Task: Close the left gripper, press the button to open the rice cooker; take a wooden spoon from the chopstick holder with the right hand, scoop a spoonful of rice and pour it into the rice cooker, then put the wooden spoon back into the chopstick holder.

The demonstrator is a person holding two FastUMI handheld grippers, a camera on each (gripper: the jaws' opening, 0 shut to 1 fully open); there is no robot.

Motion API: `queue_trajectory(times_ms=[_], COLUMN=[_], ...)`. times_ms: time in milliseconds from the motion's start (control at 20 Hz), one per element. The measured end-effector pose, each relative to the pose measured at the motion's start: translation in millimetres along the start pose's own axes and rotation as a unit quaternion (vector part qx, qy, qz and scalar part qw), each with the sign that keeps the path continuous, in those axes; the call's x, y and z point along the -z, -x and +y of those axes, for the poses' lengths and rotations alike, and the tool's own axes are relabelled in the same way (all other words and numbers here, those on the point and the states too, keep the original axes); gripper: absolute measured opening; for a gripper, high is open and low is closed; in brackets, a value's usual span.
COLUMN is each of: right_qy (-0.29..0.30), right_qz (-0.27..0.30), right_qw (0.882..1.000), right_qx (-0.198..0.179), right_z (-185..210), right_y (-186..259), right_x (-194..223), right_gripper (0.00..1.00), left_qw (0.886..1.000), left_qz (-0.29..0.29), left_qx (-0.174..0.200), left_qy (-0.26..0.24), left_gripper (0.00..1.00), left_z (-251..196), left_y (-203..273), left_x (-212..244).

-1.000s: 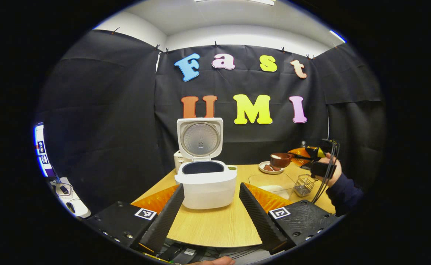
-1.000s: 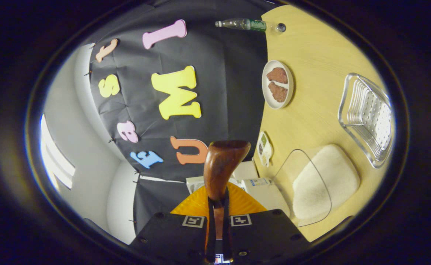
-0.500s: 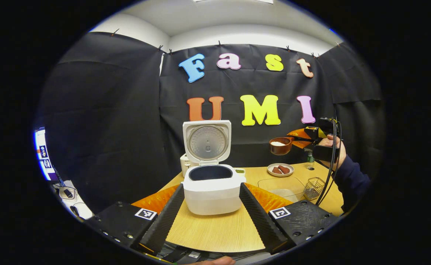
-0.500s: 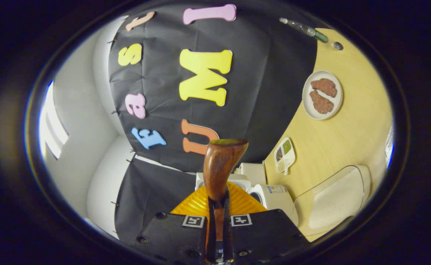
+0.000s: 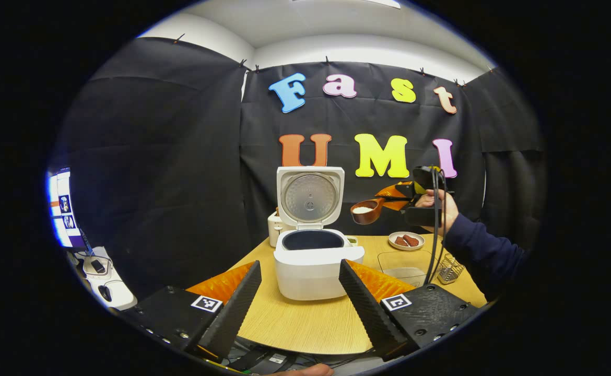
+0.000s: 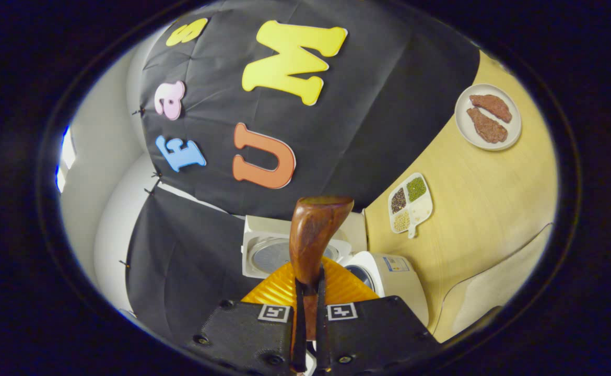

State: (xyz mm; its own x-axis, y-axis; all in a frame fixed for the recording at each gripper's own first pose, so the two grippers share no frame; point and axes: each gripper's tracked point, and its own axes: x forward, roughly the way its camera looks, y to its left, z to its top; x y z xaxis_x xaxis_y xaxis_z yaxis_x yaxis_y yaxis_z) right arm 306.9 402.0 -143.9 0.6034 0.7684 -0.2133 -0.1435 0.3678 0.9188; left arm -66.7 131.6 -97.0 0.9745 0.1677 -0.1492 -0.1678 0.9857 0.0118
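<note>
One spoonful of rice sits in the wooden spoon (image 5: pixel 368 210), held level just right of the open rice cooker (image 5: pixel 312 256), above its rim. The right gripper (image 6: pixel 308 292) clamps its jaws on the handle; the left gripper (image 5: pixel 299 292) hangs open before the cooker. Tipping early would likely spill grains onto the surface (image 5: pixel 305 324).

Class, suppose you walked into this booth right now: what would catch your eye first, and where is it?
The white rice cooker stands mid-table with its lid flipped upright and its dark pot open. Up and to its right, the right gripper holds a wooden spoon loaded with white rice in the air. Behind, near the wall, sits a plate of brown meat pieces.
</note>
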Motion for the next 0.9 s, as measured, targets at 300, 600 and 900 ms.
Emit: queue_trajectory(times_ms=[300,600,900], right_qy=[0.095,0.147,0.257], right_qz=[-0.008,-0.021,-0.039], right_qw=[0.995,0.987,0.960], right_qx=[0.018,0.062,0.104], right_z=[14,1,-3], right_y=[-45,-81,-101], right_x=[20,28,49], right_gripper=[0.12,0.12,0.13], left_qw=[1.000,1.000,1.000], left_qz=[-0.011,-0.018,-0.011], left_qx=[-0.011,-0.021,-0.027], left_qy=[-0.002,-0.002,0.000], left_gripper=[0.95,0.95,0.95], left_z=[14,21,27], left_y=[17,28,32], left_x=[-2,-3,3])
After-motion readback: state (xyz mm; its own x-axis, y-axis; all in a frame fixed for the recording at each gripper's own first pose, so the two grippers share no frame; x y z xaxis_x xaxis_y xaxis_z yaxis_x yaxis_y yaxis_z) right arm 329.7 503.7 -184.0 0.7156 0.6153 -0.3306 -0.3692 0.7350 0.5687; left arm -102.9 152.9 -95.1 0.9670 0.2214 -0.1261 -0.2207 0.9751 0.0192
